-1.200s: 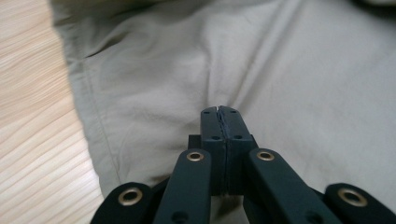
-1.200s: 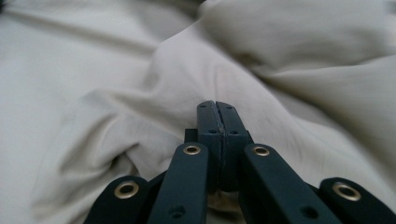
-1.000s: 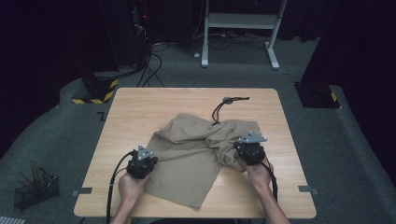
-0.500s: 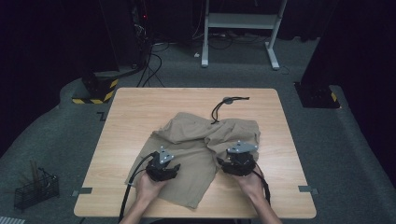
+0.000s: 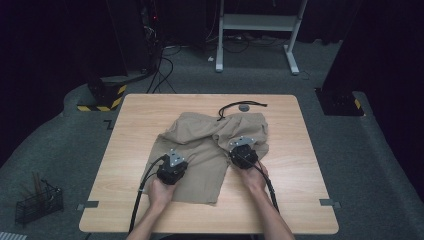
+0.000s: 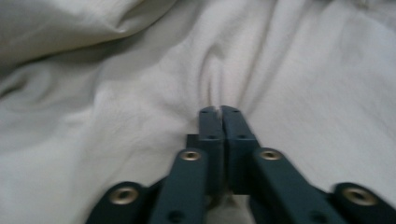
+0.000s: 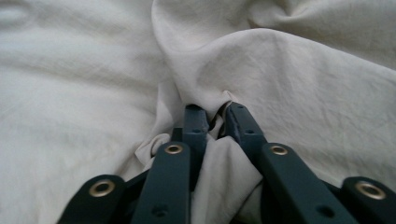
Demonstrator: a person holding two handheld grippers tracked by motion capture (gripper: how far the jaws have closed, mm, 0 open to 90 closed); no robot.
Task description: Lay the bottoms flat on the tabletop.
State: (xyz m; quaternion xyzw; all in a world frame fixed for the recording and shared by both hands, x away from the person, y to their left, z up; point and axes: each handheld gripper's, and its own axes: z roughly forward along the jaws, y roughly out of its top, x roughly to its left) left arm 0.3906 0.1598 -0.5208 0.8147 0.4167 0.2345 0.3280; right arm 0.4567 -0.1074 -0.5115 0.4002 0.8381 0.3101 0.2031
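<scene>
Khaki shorts hide both gripper tips

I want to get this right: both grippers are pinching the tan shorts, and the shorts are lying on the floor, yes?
Not quite. The shorts lie on the wooden table, not the floor, as the high view shows. The rest holds: the left gripper and right gripper are each shut on the cloth.

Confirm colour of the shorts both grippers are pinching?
Plain khaki tan shorts, no pattern; truest in the high view, paler in both gripper views.
</scene>
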